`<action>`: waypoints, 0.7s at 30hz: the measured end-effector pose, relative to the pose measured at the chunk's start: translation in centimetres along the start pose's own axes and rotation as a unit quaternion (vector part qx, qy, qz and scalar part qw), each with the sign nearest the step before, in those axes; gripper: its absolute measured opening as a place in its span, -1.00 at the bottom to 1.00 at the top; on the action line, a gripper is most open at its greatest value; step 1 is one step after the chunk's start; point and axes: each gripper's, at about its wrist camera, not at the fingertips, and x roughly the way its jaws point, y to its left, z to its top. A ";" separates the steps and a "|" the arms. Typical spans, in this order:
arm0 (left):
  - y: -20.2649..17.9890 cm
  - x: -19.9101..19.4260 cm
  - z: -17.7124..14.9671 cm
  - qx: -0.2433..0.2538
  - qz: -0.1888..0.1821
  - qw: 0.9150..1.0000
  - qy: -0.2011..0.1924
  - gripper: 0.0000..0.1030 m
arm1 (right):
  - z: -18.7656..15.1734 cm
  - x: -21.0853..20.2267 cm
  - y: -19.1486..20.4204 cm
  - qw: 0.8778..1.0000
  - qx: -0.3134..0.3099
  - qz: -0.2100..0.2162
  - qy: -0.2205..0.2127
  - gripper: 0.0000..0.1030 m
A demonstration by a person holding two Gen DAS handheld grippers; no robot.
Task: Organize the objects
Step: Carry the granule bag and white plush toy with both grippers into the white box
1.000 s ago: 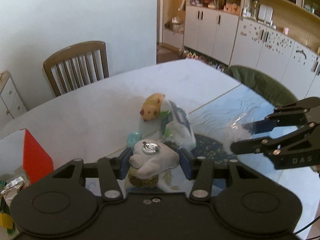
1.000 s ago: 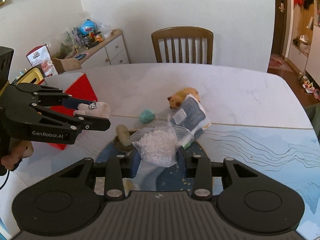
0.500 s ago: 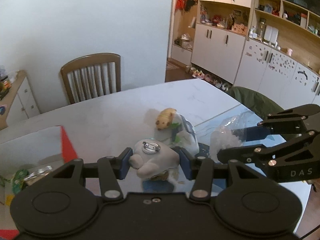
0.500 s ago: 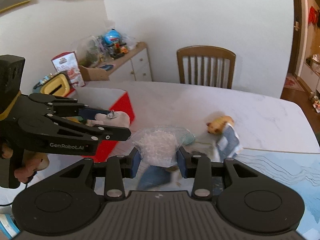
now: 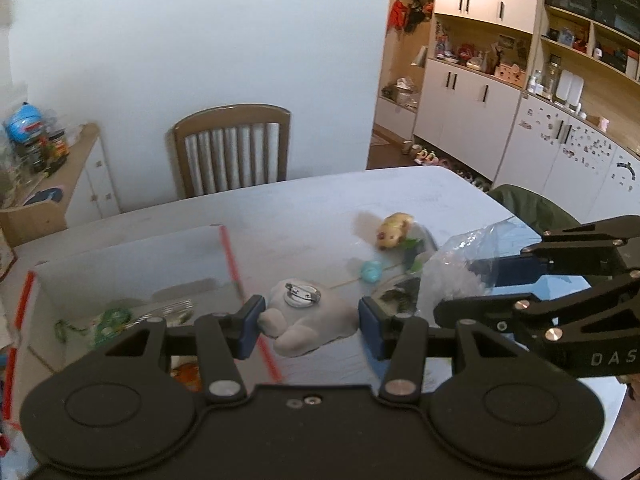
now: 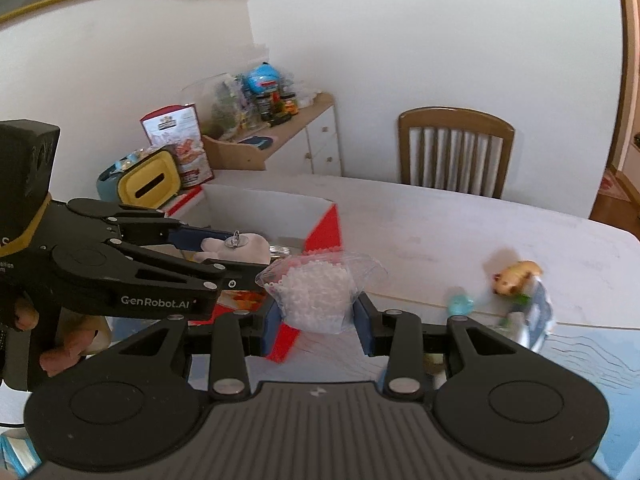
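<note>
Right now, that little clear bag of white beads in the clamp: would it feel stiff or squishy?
Probably squishy: the bag of white beads bulges between the right gripper pads, its thin film flaring loosely above. Likely light, since it hangs without sagging far. The beads would probably shift when tilted.

a pale grey plush (image 5: 310, 318) with a round metal pin badge on top is pinched off the worktop, above the red-edged white box (image 5: 120, 264). a clear bag of white beads (image 6: 318, 294) is likewise held up. a tan hamster toy (image 5: 394, 230), a teal ball (image 5: 371, 272) and a blue-grey pouch (image 6: 534, 322) lie on the worktop.
</note>
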 end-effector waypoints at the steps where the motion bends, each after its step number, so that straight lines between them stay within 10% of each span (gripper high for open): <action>1: 0.7 -0.3 -0.1 -0.003 0.002 1.000 0.000 -0.04 | 0.1 0.4 0.6 1.000 -0.002 0.001 0.001 -0.26; 21: 12.4 -1.5 -2.2 -0.043 0.059 0.997 0.034 -0.03 | 3.5 9.8 7.3 0.999 -0.024 -0.001 0.040 -0.26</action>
